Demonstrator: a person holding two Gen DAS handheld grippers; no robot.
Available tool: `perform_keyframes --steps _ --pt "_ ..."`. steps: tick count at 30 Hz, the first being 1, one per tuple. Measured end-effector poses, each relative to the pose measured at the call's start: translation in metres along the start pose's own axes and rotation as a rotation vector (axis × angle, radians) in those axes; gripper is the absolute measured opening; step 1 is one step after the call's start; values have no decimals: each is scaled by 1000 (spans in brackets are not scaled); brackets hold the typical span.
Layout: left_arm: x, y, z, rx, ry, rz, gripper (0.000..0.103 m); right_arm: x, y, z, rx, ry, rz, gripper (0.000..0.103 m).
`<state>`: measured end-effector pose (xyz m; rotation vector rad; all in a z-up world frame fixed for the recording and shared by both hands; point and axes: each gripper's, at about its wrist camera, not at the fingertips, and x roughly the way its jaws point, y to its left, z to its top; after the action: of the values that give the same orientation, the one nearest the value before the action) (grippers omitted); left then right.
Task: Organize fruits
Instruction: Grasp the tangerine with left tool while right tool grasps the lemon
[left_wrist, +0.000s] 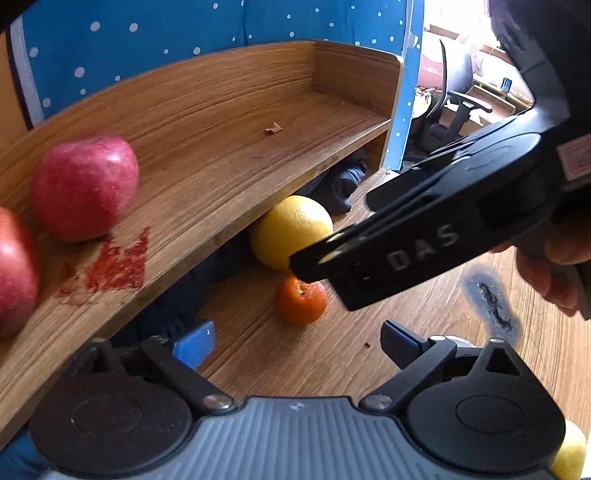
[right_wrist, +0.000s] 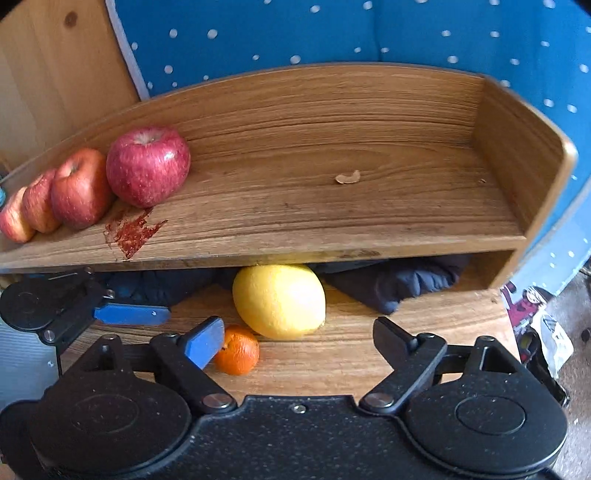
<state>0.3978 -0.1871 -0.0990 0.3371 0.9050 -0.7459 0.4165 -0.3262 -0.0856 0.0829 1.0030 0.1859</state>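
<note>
Right wrist view: four red apples (right_wrist: 147, 166) sit in a row at the left end of the upper wooden shelf (right_wrist: 332, 206), each touching the next, the largest one innermost and upright with its stem dimple up. Red smear (right_wrist: 131, 230) on the shelf board just in front of that apple, near the front edge. Small tan scrap (right_wrist: 347, 178) lies alone toward the right half of the shelf, well apart from the apples.

Below the shelf, on the wooden table (right_wrist: 351, 354): large yellow citrus fruit (right_wrist: 279, 301), its top tucked under the shelf's front edge. Small orange mandarin (right_wrist: 238, 349) just beside it, to its front left, close to touching; contact unclear. Dark blue cloth (right_wrist: 391, 284) bunched under the shelf behind and to the right of the yellow fruit.

Right gripper (right_wrist: 299, 343) spread wide, nothing between the fingers; its left blue pad (right_wrist: 205, 341) sits just beside the mandarin, and the yellow fruit lies ahead between the fingers. Left gripper (right_wrist: 110, 314) shows at the left edge, one blue finger pointing right along the table under the shelf.

Left wrist view: left gripper (left_wrist: 295, 343) also wide, holding nothing, mandarin (left_wrist: 301, 300) and yellow fruit (left_wrist: 291, 230) ahead. Right gripper body crosses from the right, held by a hand (left_wrist: 550, 273). Dark scorch mark (left_wrist: 493, 304) on the table at right. Pale yellow fruit (left_wrist: 572, 458) partly visible at the bottom right corner.
</note>
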Motion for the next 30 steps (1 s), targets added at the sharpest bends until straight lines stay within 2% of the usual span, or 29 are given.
perform_keyframes --steps 8,10,12,19,24,30 --pt "9 7 5 -44 -19 -26 78 17 5 7 -20 18 33 72" --pt "12 8 7 -49 -19 -32 74 19 8 7 -28 14 35 71" --pt "13 9 7 -50 -16 -42 66 20 9 8 -34 13 40 69" --pt "21 9 12 -65 -11 -48 56 24 3 10 -32 15 67 63" --pt "22 8 14 -73 -18 -34 36 21 -3 6 -30 9 70 62" --pt "19 10 11 -83 -15 -24 36 19 -2 -1 -24 2 67 62"
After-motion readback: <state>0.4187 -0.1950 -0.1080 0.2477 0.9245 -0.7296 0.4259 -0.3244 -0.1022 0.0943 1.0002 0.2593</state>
